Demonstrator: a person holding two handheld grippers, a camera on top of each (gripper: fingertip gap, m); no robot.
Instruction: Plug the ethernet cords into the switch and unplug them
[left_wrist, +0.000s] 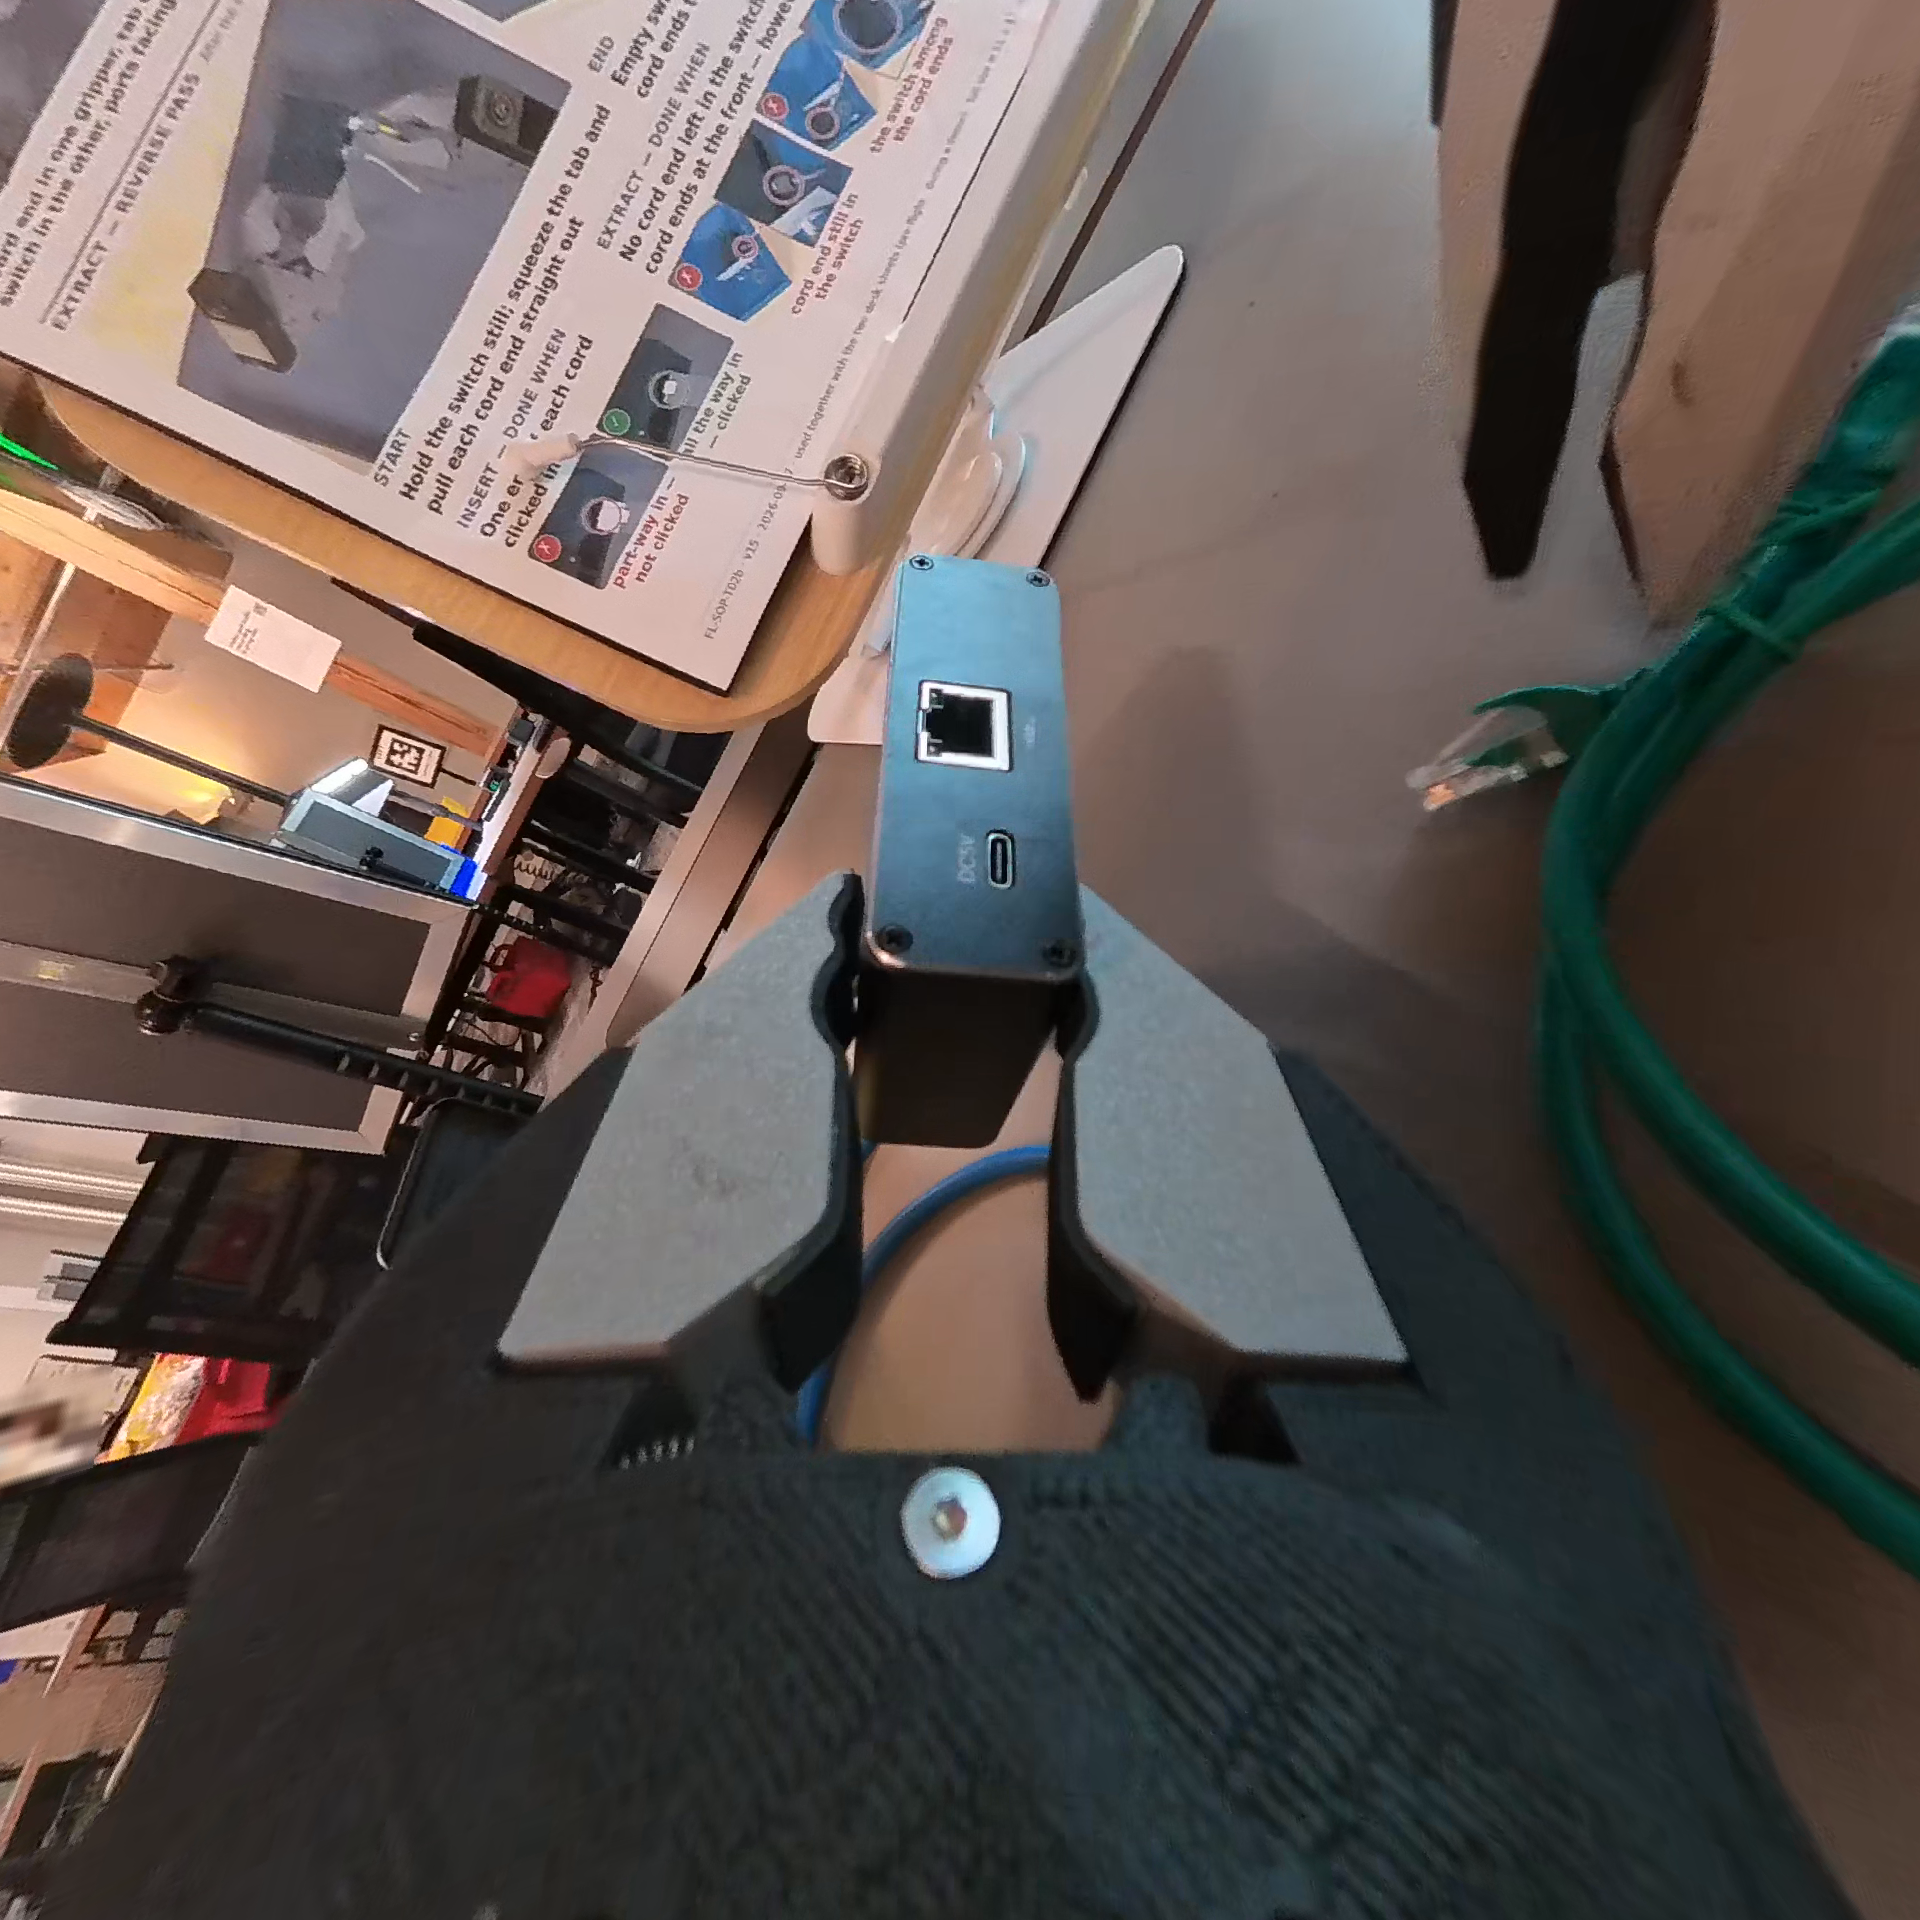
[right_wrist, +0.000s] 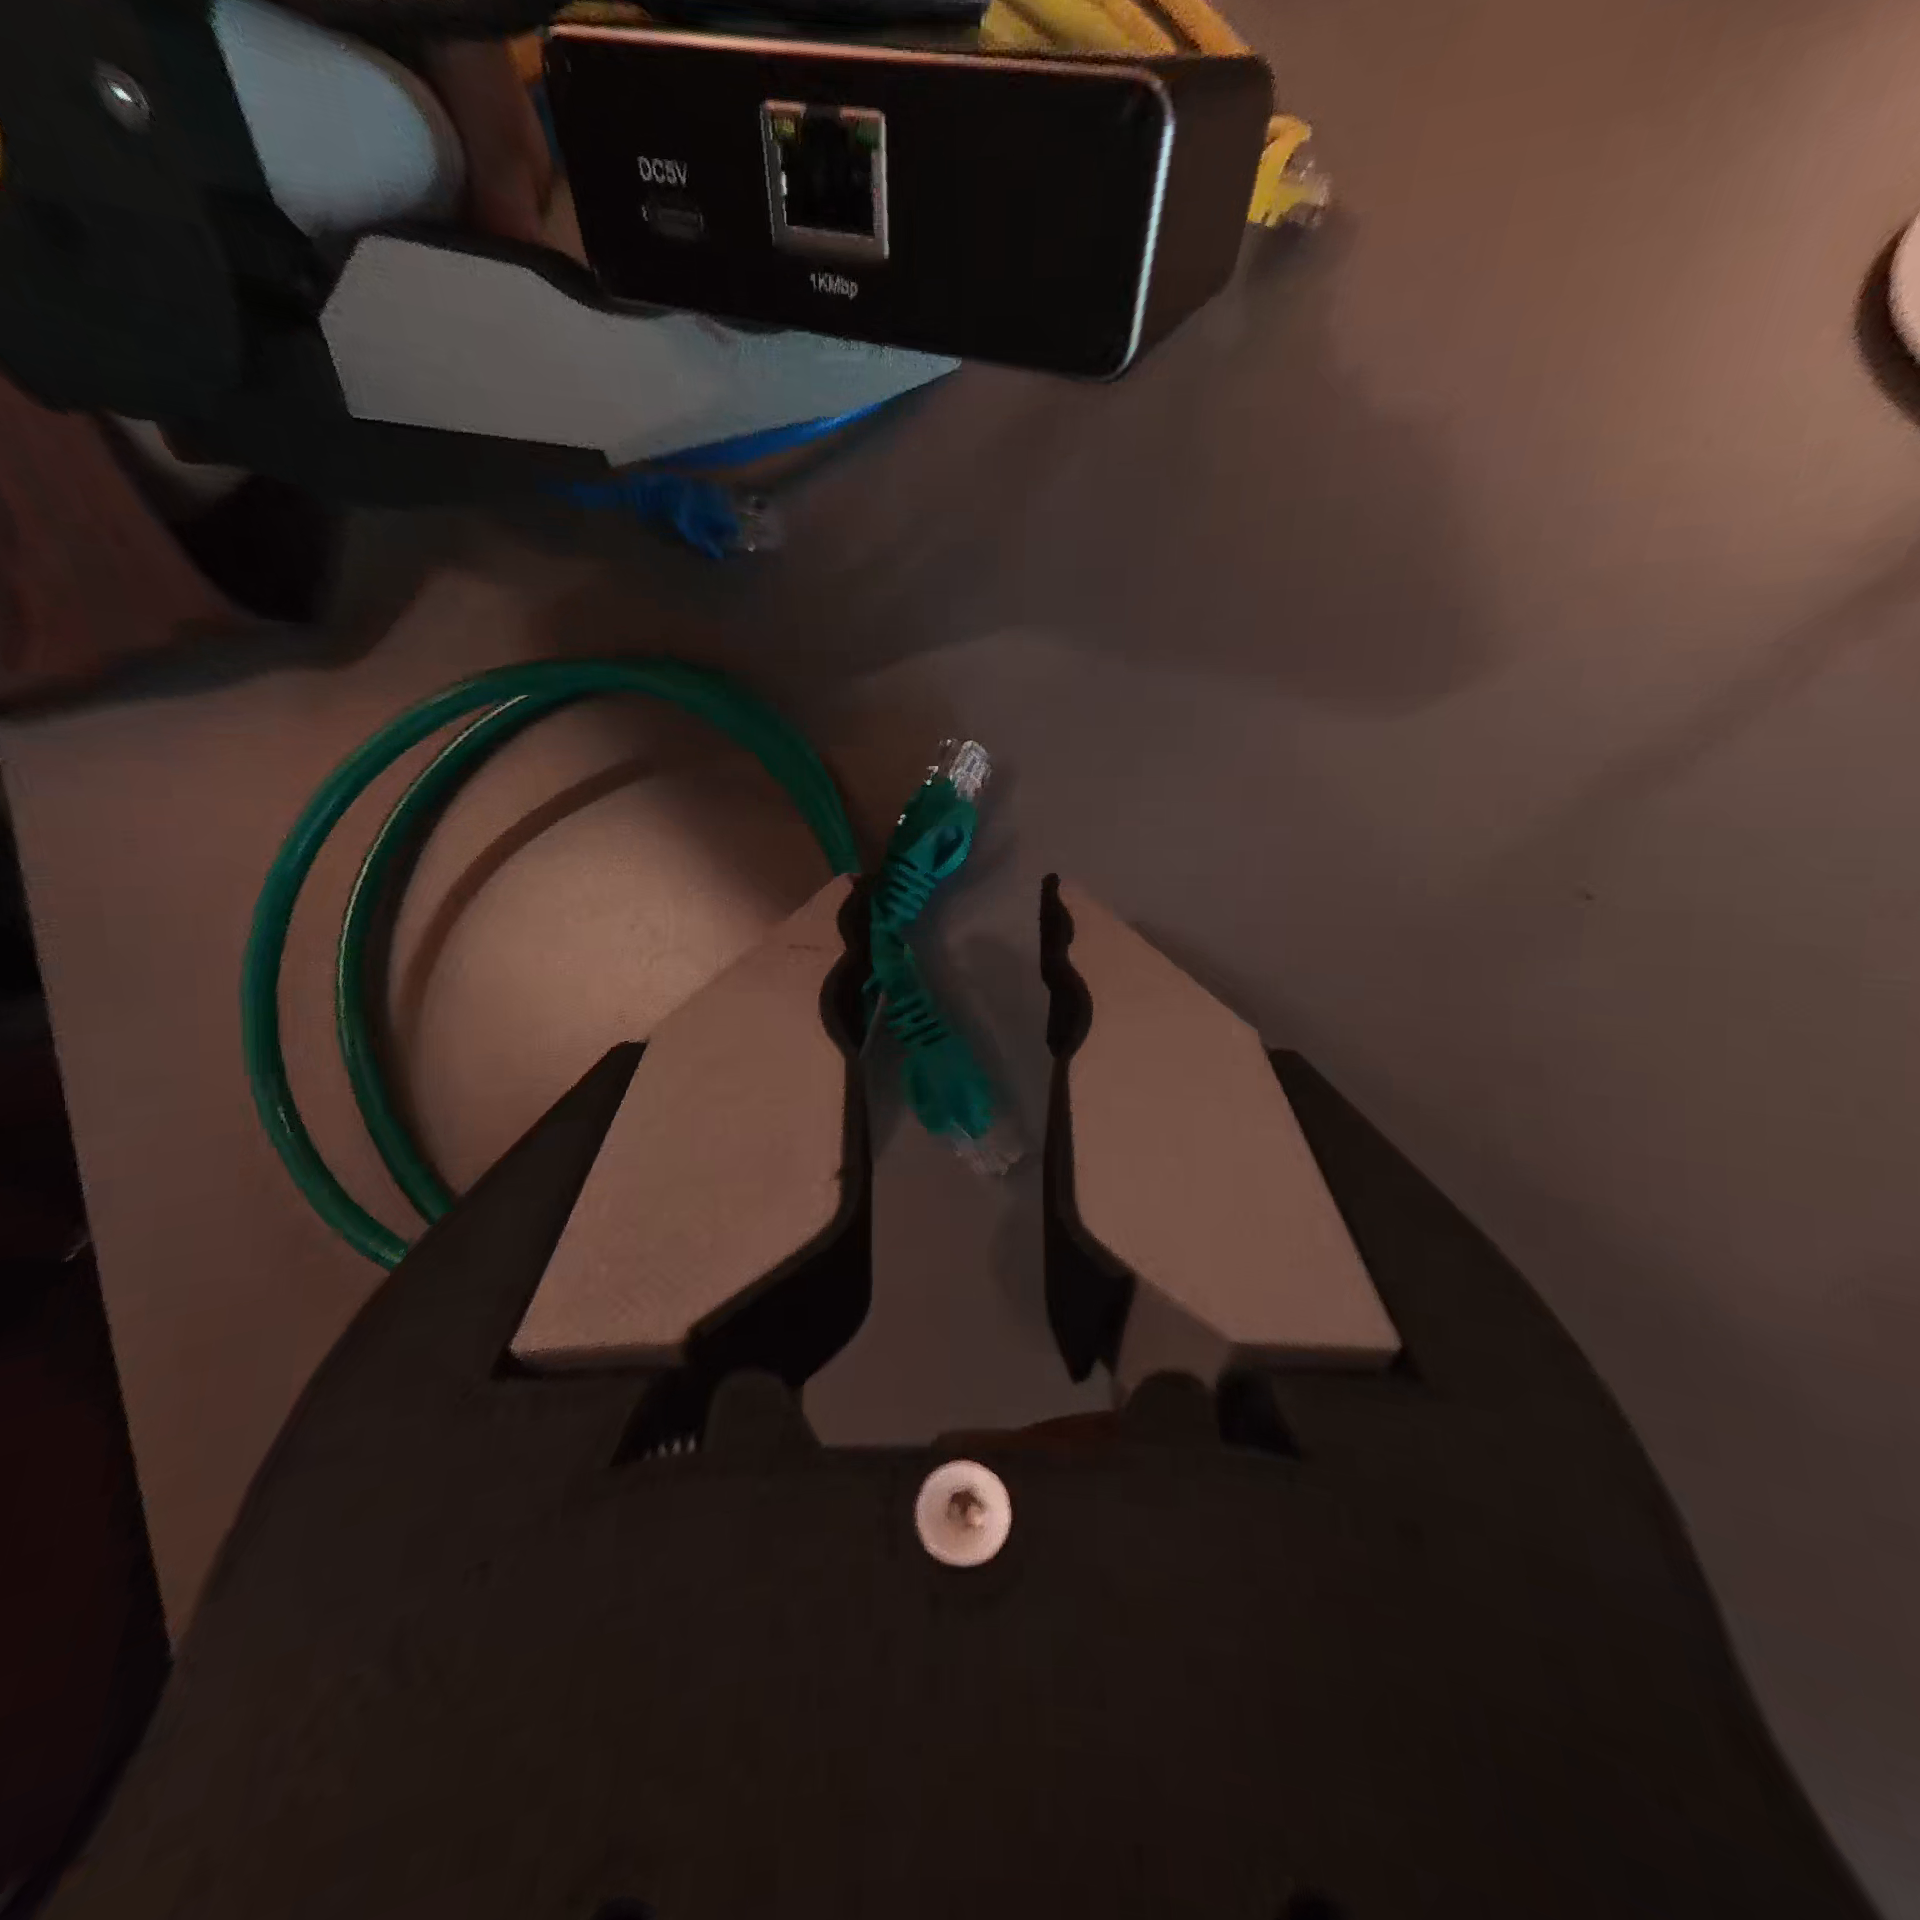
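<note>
My left gripper (left_wrist: 966, 935) is shut on the black switch (left_wrist: 971, 790) and holds it above the table, its empty ethernet port (left_wrist: 964, 725) facing the camera. The switch (right_wrist: 883, 197) shows at the top of the right wrist view, held by the left gripper (right_wrist: 436, 312). My right gripper (right_wrist: 951, 894) is open, just above the two plug ends of the coiled green cord (right_wrist: 925, 935), which lie between its fingers on the table. The green cord (left_wrist: 1662, 935) also shows at the right of the left wrist view, one clear plug (left_wrist: 1475, 769) pointing left.
A blue cord (right_wrist: 707, 509) lies under the switch and a yellow cord (right_wrist: 1283, 177) behind it. An instruction sheet on a clipboard stand (left_wrist: 520, 260) stands at the table's far side. A wooden post (left_wrist: 1766, 260) stands at the right. A blue cord loop (left_wrist: 935, 1195) shows below the switch.
</note>
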